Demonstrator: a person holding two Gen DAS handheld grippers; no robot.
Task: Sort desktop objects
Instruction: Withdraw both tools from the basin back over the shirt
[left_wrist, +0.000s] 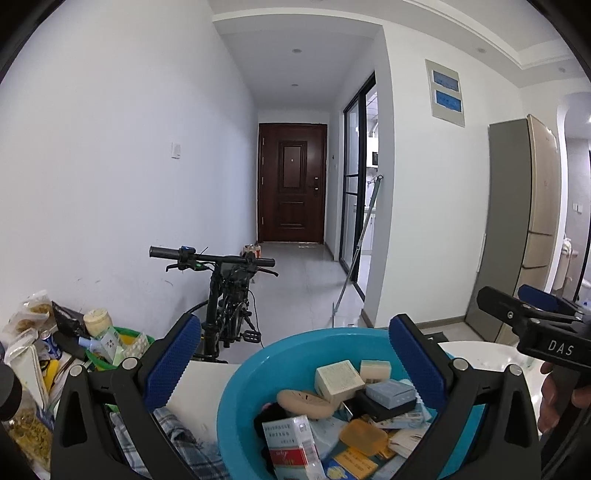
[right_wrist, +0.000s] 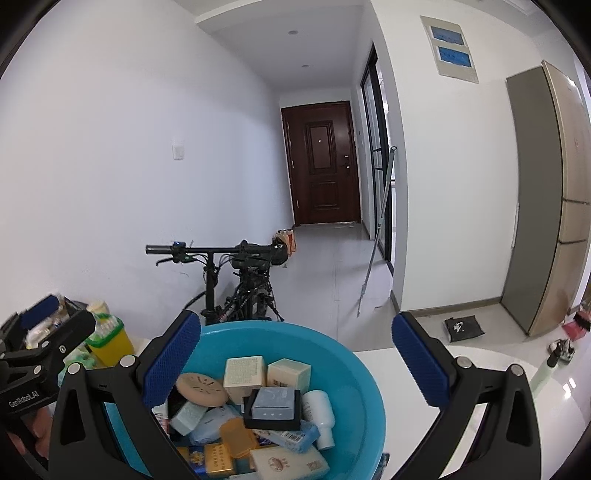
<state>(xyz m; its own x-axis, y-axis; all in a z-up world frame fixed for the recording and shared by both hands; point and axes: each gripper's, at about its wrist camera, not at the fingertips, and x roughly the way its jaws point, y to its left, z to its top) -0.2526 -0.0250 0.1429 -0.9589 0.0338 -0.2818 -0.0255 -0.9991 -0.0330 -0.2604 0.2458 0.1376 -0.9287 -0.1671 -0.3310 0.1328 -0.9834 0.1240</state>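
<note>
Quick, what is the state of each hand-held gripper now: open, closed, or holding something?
Left hand-held gripper: open, holding nothing, above the blue basin.
Right hand-held gripper: open, holding nothing, above the same basin.

Both wrist cams sit close above the blue basin (left_wrist: 236, 398) (right_wrist: 354, 373), side by side, facing the hallway door (left_wrist: 291, 182) (right_wrist: 319, 162).

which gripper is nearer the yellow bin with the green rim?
Left. The left gripper sits beside the yellow bin, left of the blue basin; the right gripper is over the basin, farther away.
</note>
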